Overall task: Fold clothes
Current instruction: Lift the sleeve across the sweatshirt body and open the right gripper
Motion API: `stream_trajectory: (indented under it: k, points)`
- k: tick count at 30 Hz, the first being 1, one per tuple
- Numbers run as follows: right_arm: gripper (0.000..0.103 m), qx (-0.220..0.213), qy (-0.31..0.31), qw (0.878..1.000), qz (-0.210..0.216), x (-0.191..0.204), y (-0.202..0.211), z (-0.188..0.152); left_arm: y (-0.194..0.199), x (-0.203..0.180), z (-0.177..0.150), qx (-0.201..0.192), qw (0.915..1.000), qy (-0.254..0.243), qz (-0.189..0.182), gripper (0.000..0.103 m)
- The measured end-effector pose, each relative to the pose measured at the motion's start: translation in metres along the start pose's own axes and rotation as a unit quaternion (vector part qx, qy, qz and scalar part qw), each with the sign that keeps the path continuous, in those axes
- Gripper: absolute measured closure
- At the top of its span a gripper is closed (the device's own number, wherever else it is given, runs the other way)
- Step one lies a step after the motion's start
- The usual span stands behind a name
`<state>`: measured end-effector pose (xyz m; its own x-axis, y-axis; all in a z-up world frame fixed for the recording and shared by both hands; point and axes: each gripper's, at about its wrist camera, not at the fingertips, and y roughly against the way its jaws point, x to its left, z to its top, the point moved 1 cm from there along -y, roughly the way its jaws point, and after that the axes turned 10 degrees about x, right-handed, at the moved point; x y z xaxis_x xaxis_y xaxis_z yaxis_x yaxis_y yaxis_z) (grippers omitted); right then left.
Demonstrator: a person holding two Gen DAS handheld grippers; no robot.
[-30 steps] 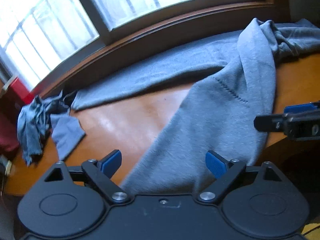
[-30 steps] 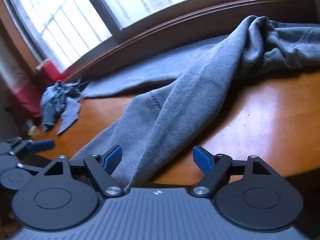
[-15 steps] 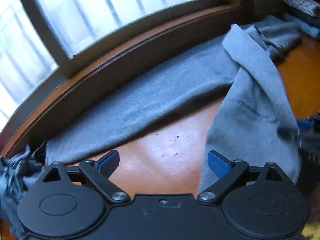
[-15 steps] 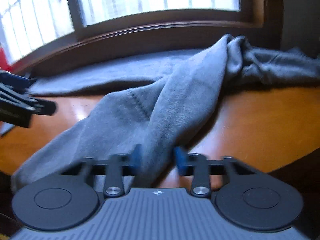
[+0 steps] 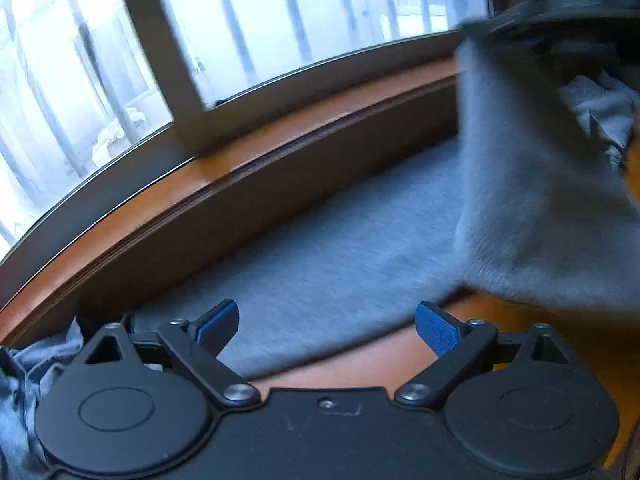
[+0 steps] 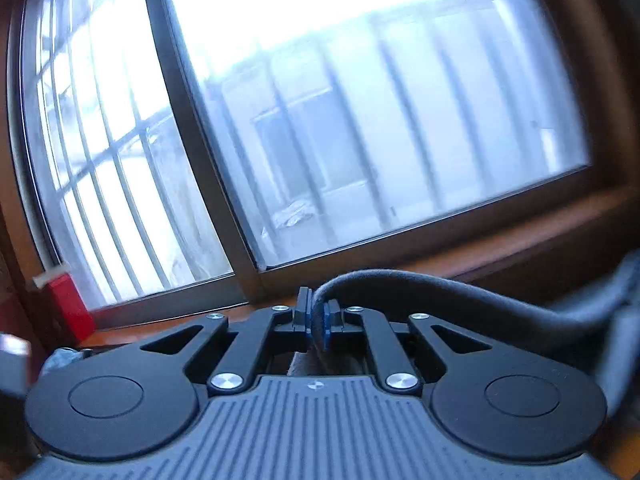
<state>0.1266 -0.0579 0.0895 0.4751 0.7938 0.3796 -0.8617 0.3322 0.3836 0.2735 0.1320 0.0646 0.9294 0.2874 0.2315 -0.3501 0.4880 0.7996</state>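
We see the right hand-held gripper (image 6: 316, 322) clenched on a fold of the soft grey fleece garment (image 5: 328, 264), its blue pads nipping the cloth while its jaws have just eased apart a touch around it; from there the fabric arches up and trails away to the right, dark against the bright pane. In the left wrist view that same garment lies in a long band on the glossy orange-brown wooden surface (image 5: 576, 332), close along the dark wooden window sill (image 5: 248, 196), and at the right a broad flap of it is lifted, hanging from a blurred black shape at the top corner that is probably the right hand-held gripper, though we cannot be sure through the blur. The left hand-held gripper (image 5: 327, 326) stands released, its blue pads (image 5: 436, 330) wide apart with nothing pinched; the flat band of the garment lies beyond its tips. A crumpled blue-grey cloth (image 5: 24, 376) sits at the far left edge, beside the end of the band. Behind everything we see the large barred window with its grey frame (image 6: 200, 152), and a small red box (image 6: 70, 304) stands by the sill at the left.
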Motion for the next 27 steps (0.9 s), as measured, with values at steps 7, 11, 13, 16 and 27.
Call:
stream_trajectory:
  k: [7, 11, 13, 16, 27]
  points:
    - [0.037, 0.122, -0.085, 0.987, -0.058, 0.016, -0.137, -0.022, -0.053, 0.047, 0.018, 0.000, 0.9998, -0.021, -0.002, 0.008]
    - [0.032, 0.066, -0.075, 0.992, -0.073, 0.015, -0.073, -0.035, -0.089, 0.052, 0.021, 0.010, 0.9986, -0.051, 0.003, 0.008]
    - [0.026, 0.039, -0.065, 0.989, -0.123, -0.001, -0.034, -0.035, -0.104, 0.051, 0.020, 0.022, 0.9981, -0.057, 0.001, 0.008]
    - [0.020, 0.023, -0.067, 0.967, -0.243, -0.048, 0.015, -0.027, -0.112, 0.049, 0.018, 0.025, 0.9985, -0.048, 0.010, 0.004]
    - [0.023, 0.112, -0.079, 0.926, -0.351, -0.280, 0.018, 0.002, -0.100, 0.026, 0.020, 0.094, 0.9881, 0.098, 0.072, 0.000]
